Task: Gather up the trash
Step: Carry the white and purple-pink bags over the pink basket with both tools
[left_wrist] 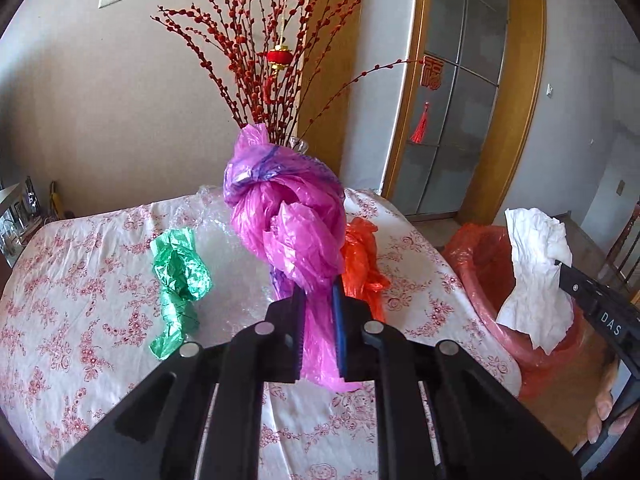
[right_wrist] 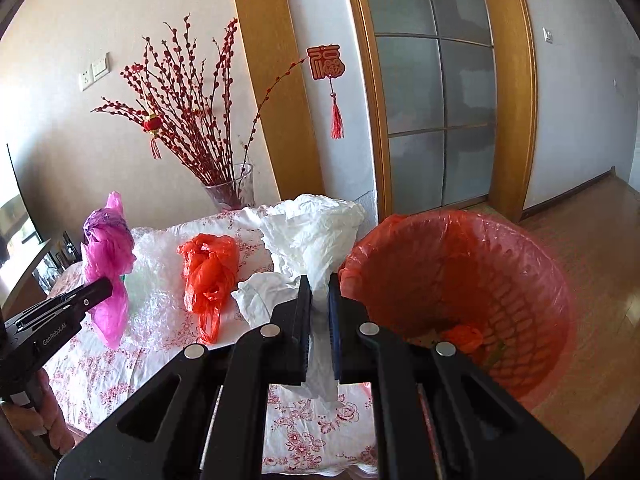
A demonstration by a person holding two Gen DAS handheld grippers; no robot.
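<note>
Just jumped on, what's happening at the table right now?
A person is clearing trash with two handheld grippers. The left gripper has its jaws shut on a pink bag, held up off the table. The right gripper is shut on white paper, beside the red-lined bin. A green bag, an orange bag and clear wrap lie on the table.

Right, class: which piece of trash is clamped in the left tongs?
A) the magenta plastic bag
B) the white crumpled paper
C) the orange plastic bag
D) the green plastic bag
A: the left tongs are shut on the magenta plastic bag, lifted off the table, while the green plastic bag and the orange plastic bag lie on the tablecloth.
</note>
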